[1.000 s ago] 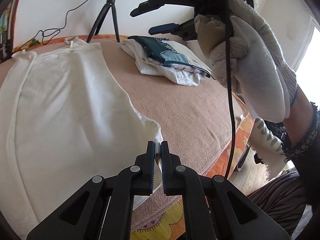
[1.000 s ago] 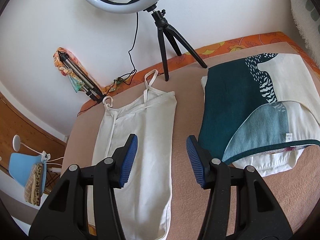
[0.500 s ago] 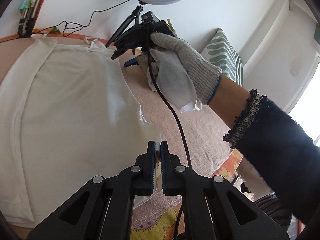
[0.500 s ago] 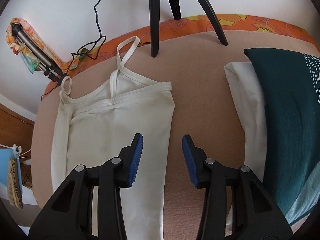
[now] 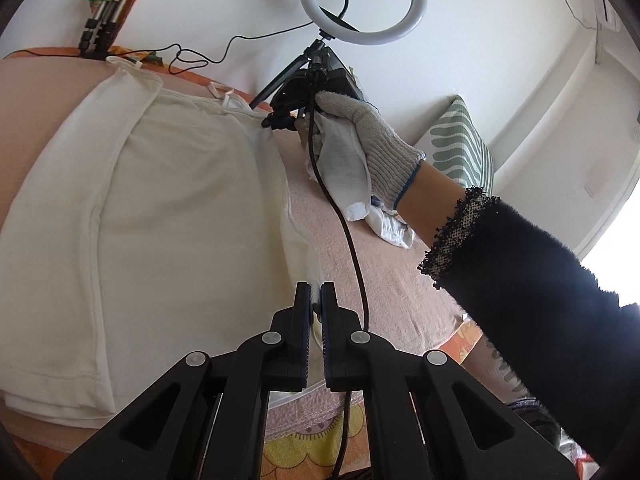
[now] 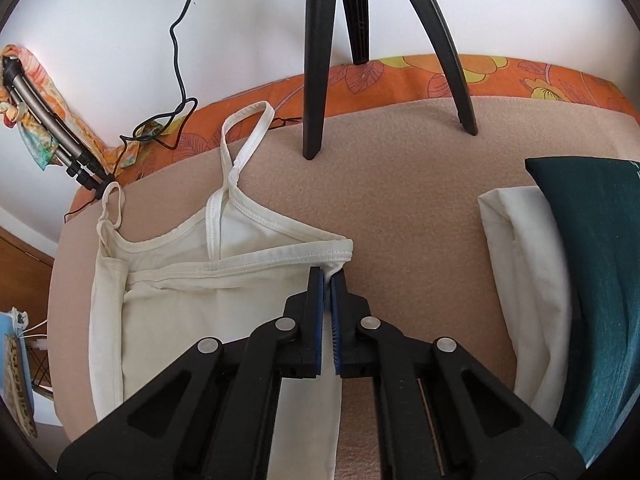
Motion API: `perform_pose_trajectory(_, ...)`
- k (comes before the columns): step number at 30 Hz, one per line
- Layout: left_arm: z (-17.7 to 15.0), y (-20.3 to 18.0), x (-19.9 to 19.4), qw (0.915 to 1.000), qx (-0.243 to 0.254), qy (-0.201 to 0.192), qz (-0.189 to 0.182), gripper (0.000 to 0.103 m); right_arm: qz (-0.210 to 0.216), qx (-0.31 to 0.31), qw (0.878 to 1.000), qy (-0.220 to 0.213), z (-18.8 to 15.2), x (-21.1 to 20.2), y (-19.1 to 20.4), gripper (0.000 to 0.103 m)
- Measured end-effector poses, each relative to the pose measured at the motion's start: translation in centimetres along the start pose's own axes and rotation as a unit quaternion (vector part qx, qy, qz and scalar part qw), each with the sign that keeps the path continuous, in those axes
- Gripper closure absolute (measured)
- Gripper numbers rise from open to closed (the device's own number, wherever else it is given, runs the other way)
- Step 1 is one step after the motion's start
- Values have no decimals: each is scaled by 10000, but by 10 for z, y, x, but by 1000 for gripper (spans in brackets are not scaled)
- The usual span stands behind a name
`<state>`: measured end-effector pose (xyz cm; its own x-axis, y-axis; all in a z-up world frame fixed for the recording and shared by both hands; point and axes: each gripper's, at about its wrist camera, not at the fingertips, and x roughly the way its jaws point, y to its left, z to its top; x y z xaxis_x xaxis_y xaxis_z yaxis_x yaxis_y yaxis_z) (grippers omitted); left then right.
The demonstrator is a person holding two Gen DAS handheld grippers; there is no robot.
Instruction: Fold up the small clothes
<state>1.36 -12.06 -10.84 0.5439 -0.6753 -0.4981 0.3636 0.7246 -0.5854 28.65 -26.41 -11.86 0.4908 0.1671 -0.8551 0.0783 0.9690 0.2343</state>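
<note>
Left gripper (image 5: 316,300): black plastic frame with triangular cut-outs, four round silver screw heads, and blue ribbed pads on the inner finger faces. Right gripper (image 6: 327,292): same build, same four silver screws, same blue pads. Right hand (image 5: 360,148): grey-white knitted work glove with a blue-trimmed cuff and a paler palm coating; bare skin shows at the wrist. Sleeve (image 5: 532,292): black fuzzy knit, edged with speckled black-and-white lace. Black cable (image 5: 348,240) runs from the right gripper's body.
</note>
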Motion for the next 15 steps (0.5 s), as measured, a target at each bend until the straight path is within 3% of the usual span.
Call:
perform_pose_trajectory(8, -11, 16, -30, 9990, -273, -343, 103, 99, -237, -484, 9982, -260, 2, -33, 47, 100)
perform_pose_trajectory(15, -19, 24, -50, 9978, -223, -551, 281, 99, -419, -1251, 9908, -290, -3, -34, 119, 100)
